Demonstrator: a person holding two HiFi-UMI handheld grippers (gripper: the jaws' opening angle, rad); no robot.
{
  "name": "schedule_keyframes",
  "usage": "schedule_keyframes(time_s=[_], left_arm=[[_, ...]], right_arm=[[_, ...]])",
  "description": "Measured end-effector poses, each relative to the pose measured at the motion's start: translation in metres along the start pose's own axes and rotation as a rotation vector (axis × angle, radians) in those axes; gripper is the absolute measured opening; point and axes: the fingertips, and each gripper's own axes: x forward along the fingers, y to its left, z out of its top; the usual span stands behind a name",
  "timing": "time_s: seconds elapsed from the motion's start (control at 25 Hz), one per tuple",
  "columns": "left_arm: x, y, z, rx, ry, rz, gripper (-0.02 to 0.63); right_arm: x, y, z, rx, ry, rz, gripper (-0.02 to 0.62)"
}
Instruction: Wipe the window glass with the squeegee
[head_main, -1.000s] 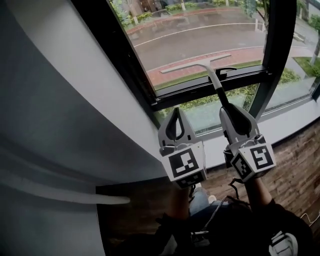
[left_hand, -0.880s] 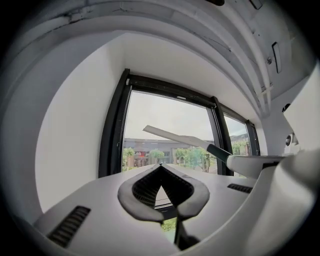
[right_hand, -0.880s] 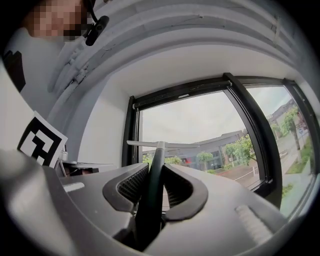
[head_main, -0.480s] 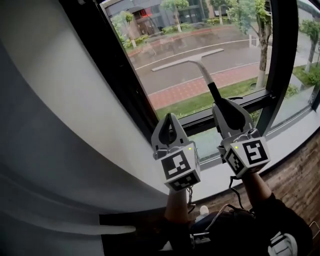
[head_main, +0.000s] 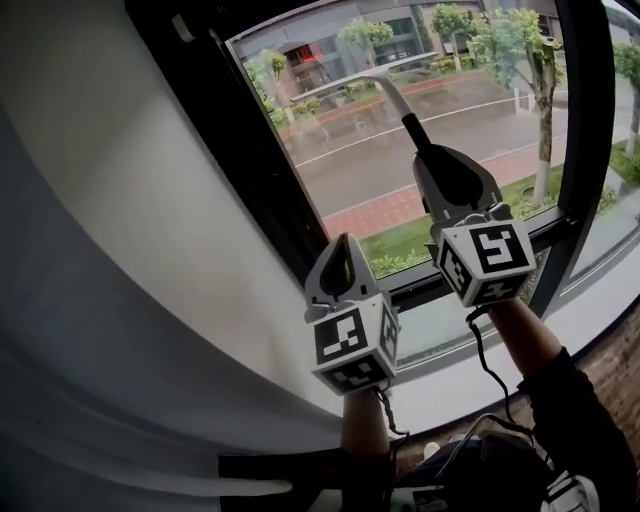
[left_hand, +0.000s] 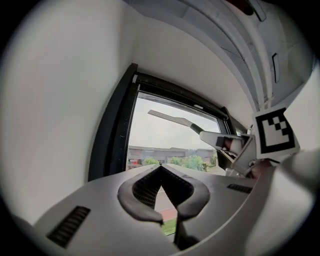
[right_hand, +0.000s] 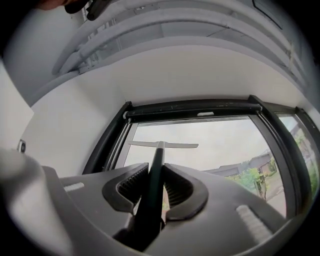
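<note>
Our right gripper (right_hand: 153, 173) is clamped on the squeegee (right_hand: 175, 145) handle, blade up at 12 o'clock near the window glass (right_hand: 225, 142) top. Our left gripper (left_hand: 160, 168) is pinched closed, empty. We reckon the handle could twist in that grip and leave streaks.

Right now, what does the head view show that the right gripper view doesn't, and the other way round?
Only the head view: the left gripper, jaws together and empty, the person's forearm, and the street outside.

Only the right gripper view: the right gripper from inside, its pads pressed on the dark handle of the squeegee, and the ceiling above.

Both: the squeegee in the right gripper, the window glass and its black frame.
</note>
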Motion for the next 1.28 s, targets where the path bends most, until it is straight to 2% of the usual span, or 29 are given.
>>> schedule_keyframes(time_s=[0.08,0.16,0.28,0.4,0.6,0.76,0.96,1.28], left_arm=[[0.002,0.001,0.007,0.016,0.001,0.003,0.002],[0.005,0.008,0.015,0.04,-0.014,0.038,0.002],[0.008,0.016,0.019,0.006,-0.024,0.052,0.002],[0.013,0.019,0.017,0.009,-0.024,0.06,0.002],[0.017,0.023,0.015,0.03,-0.017,0.06,0.002],[0.017,0.027,0.012,0.046,-0.028,0.071,0.002],[0.016,0.033,0.012,0.027,-0.035,0.071,0.002],[0.022,0.032,0.003,0.031,-0.017,0.058,0.002]], right_arm=[[0.019,0.002,0.011,-0.011,-0.013,0.006,0.095],[0.04,0.005,0.024,-0.021,-0.025,0.002,0.095],[0.069,0.011,0.037,-0.058,-0.043,-0.009,0.095],[0.087,0.014,0.044,-0.089,-0.06,-0.026,0.095],[0.107,0.013,0.05,-0.071,-0.088,-0.053,0.095],[0.114,0.017,0.051,-0.09,-0.103,-0.076,0.095],[0.118,0.024,0.045,-0.123,-0.11,-0.096,0.095],[0.116,0.023,0.039,-0.131,-0.114,-0.091,0.095]])
